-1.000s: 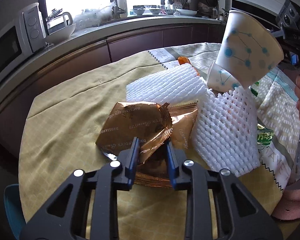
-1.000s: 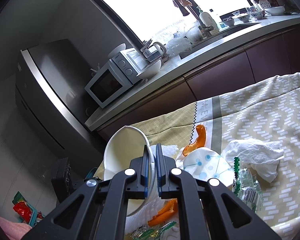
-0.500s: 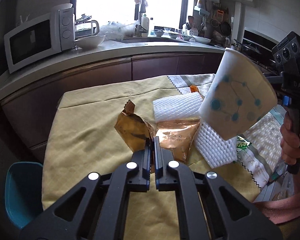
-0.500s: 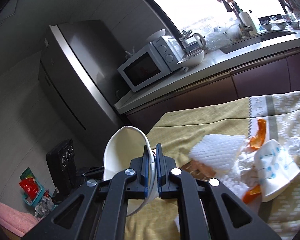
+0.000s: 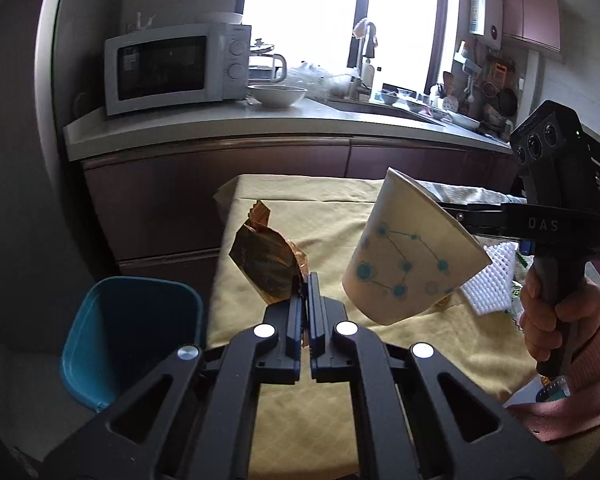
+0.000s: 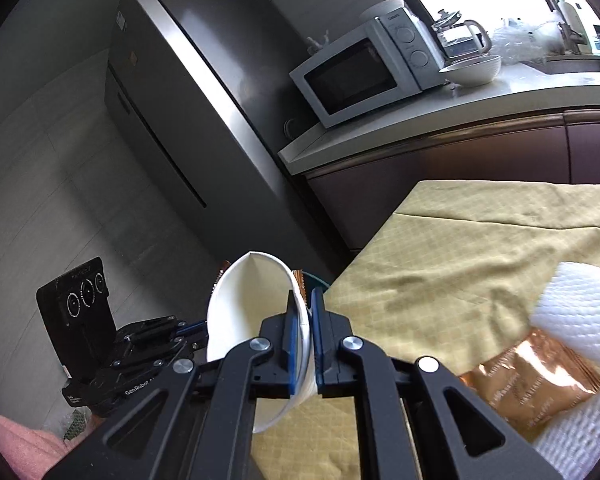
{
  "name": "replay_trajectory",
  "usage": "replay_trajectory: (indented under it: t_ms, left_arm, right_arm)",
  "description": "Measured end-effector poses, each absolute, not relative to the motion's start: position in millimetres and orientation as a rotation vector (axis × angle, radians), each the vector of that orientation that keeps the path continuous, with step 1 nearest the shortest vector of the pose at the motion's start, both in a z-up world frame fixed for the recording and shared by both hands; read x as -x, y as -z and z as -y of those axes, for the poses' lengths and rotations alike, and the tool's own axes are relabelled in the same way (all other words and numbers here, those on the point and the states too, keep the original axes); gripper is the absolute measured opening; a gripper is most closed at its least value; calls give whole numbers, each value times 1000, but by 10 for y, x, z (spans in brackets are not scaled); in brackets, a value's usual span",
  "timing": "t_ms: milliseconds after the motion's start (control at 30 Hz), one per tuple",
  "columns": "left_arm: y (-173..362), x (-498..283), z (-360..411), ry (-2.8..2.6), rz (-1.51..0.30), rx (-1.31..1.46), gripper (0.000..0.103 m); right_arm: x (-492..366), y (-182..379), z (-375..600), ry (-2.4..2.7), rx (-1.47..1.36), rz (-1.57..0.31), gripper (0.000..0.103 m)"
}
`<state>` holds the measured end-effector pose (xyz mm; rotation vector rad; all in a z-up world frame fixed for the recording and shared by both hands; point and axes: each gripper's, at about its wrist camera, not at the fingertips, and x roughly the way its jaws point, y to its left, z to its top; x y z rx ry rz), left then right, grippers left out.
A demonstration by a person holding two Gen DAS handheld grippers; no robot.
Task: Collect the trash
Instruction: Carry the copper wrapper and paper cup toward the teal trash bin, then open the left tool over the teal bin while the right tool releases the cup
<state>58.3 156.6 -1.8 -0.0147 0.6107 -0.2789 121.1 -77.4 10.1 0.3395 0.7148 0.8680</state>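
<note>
My left gripper [image 5: 305,286] is shut on a crumpled brown foil wrapper [image 5: 266,264], held up above the table's left edge. A blue bin [image 5: 128,336] stands on the floor just left of it. My right gripper [image 6: 305,308] is shut on the rim of a white paper cup [image 6: 252,316] with a blue dot pattern; the same cup [image 5: 408,256] hangs tilted in the left wrist view, right of the wrapper. A second brown wrapper [image 6: 528,384] and white foam netting [image 6: 580,312] lie on the yellow tablecloth [image 6: 460,248].
A counter [image 5: 260,128] with a microwave [image 5: 172,68], a bowl and a sink runs behind the table. A steel fridge [image 6: 204,92] stands left of it. A hand in a pink sleeve [image 5: 560,312] holds the right gripper's handle.
The left gripper closed on the brown wrapper, lifted it off the table and carried it left toward the blue bin. The right gripper swung left with the cup.
</note>
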Motion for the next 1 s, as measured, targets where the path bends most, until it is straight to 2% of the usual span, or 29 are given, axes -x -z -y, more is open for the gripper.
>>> replay_trajectory:
  t_ms: [433, 1000]
  left_arm:
    - [115, -492, -2603, 61, -625, 95, 3]
    - [448, -663, -2998, -1, -676, 179, 3]
  right_arm:
    - [-1542, 6, -312, -969, -246, -781, 6]
    - [-1723, 192, -937, -960, -181, -856, 6]
